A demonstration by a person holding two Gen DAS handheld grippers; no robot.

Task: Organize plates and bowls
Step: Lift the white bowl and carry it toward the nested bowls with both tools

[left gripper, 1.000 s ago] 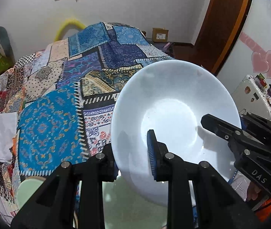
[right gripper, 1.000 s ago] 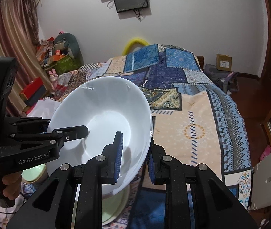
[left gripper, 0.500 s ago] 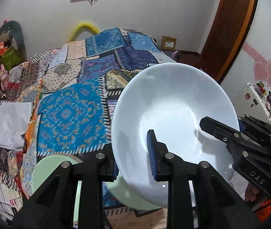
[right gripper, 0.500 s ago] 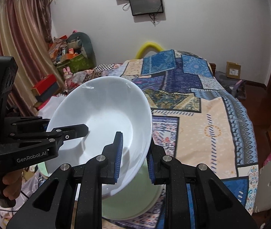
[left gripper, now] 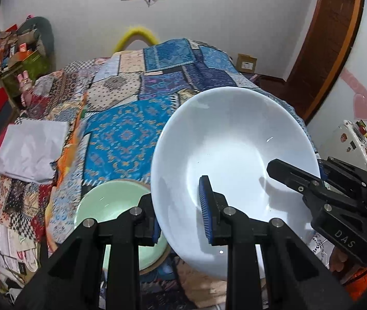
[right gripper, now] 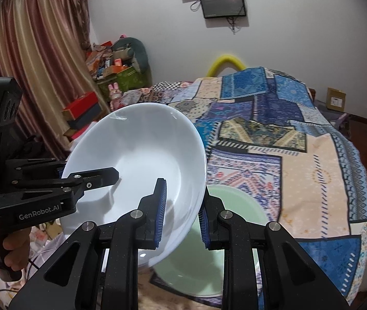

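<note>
The bed (left gripper: 131, 139) with its patchwork cover (right gripper: 299, 155) fills most of what I see, and it is here that I work, because no table is in view. Above its near end I hold the big white bowl (left gripper: 235, 155) in the air, tilted, with both my tongs at once. My left tongs (left gripper: 180, 217) are clamped on the bowl's rim at one side, one pad inside the bowl and one outside, and my right tongs (right gripper: 180, 214) are clamped on the rim at the other side in the same way. Below the white bowl lies the green bowl (right gripper: 235, 206) on the bed cover, partly hidden by it; under the green bowl a tan round edge shows, but I cannot tell what this is. I judge that the task is in its middle: the white bowl is lifted and near the green one but not yet put down. What is left, I think, is to lower it into the green bowl and let go.
</note>
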